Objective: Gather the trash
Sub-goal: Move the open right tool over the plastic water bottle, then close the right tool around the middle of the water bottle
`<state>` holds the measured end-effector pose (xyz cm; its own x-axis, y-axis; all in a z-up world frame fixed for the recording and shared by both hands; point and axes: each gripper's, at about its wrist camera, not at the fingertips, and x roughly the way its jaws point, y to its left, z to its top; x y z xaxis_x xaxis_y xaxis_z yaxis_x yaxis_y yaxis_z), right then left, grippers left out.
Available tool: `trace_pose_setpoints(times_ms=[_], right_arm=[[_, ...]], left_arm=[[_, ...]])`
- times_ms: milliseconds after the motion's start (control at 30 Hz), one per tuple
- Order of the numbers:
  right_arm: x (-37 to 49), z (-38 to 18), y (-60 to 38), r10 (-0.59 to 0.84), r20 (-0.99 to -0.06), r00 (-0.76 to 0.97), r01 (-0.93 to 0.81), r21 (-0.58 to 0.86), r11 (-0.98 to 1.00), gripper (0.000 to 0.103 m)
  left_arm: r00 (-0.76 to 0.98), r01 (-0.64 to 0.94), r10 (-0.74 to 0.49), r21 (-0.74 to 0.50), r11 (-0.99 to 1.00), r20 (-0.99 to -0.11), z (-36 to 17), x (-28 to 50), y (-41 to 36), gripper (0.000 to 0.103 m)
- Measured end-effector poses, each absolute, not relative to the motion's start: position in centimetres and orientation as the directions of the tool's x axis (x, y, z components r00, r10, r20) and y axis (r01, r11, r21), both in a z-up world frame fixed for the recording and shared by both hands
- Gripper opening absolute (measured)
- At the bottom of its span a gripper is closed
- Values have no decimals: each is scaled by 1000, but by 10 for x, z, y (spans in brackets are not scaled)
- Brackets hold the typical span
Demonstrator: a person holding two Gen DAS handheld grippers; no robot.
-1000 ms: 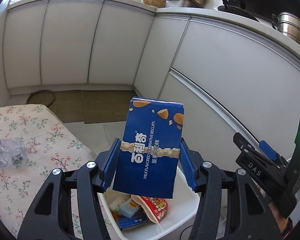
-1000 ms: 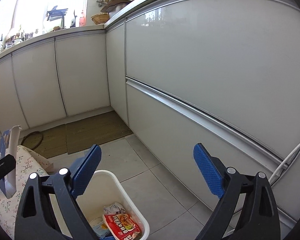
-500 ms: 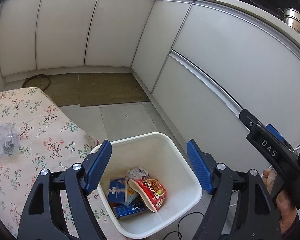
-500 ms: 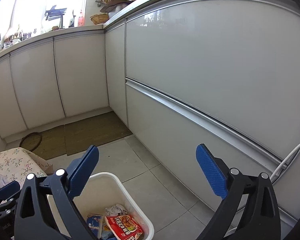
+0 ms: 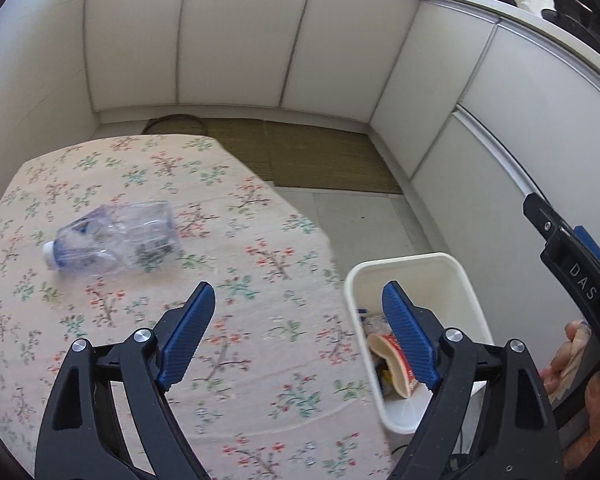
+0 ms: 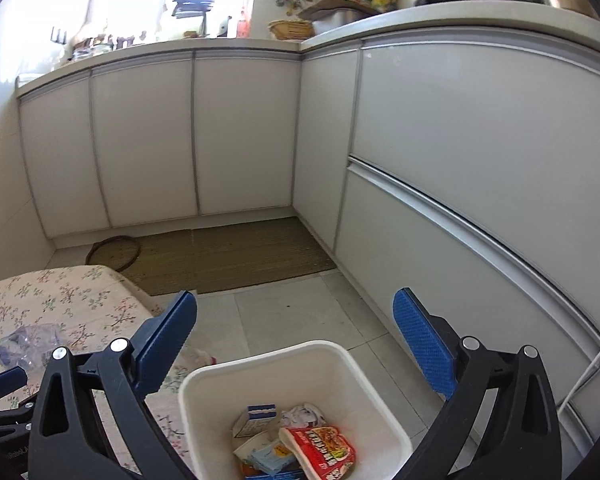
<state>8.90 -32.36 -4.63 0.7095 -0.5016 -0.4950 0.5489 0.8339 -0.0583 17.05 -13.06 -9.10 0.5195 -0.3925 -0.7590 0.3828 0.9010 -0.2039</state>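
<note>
Left wrist view: the left gripper (image 5: 298, 344) hung over the edge of the floral tablecloth (image 5: 236, 360), its blue pads spread wide with nothing between them; the jaws had just been opening.
Bottle: a crushed clear plastic bottle (image 5: 114, 240) with a white cap lay on its side on the cloth, ahead of the left gripper and to its left, well apart from the pads.
Bin: a white trash bin (image 5: 410, 266) stood on the tiled floor just beside the table's edge, partly behind the left gripper's right-hand finger.
Bin contents: a red snack packet (image 6: 320, 448), a small blue and white carton (image 6: 256, 420) and crumpled paper lay inside; the blue biscuit box could not be picked out among them.
Right wrist view: the right gripper (image 6: 296, 344) hovered above the bin, fingers fully parted and holding nothing.
Person: a hand (image 5: 572, 364) gripped the right gripper's handle at the right edge of the left wrist view.
Setting: white kitchen cabinets (image 6: 240, 132) ran around the corner, with a woven mat (image 6: 236, 252) on the floor before them.
</note>
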Motion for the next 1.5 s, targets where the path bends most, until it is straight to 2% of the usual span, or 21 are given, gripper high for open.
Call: trace_pose_setpoints(times_ms=[133,400,600,867,1000,1167,1267,1300,1467,1500], right_arm=[[121,-61,-269,-388,-522,760,386,-118,915,96],[164,-100,-140,-158,-554,817,-49,-341,939,96],[186,-127,-71,15,-633,774,-326,-378,867,96],[241,-166,-16,55,-721,691,-602,-531,596,96],[271,-182,-7,56,-775,629,-684,-519,512,96],[301,-199,-2,98,-848,522,-752,-402,522,95],[321,-200,-6,133,-878,459,-738,-294,607,89],[325,-200,-6,141,-881,451,-733,-276,622,83],[336,-200,-1,112,-872,476,-636,-254,729,71],[337,-200,-2,121,-875,470,-609,-222,761,43]], left_arm=[[524,291,-300,-164,943,-797,-100,179,-69,82],[500,37,-198,-208,977,-843,-112,186,56,82],[514,-28,-158,-201,979,-843,-110,176,106,82],[497,-95,-146,-220,971,-855,-120,165,153,82],[468,-112,-167,-245,963,-868,-130,167,161,82],[455,-111,-155,-228,967,-877,-138,169,162,82],[441,-114,-156,-228,967,-884,-144,171,164,82],[437,-115,-153,-224,968,-886,-146,171,164,82],[437,-131,-148,-225,966,-887,-149,173,168,82],[441,-134,-152,-232,963,-884,-148,174,169,82]])
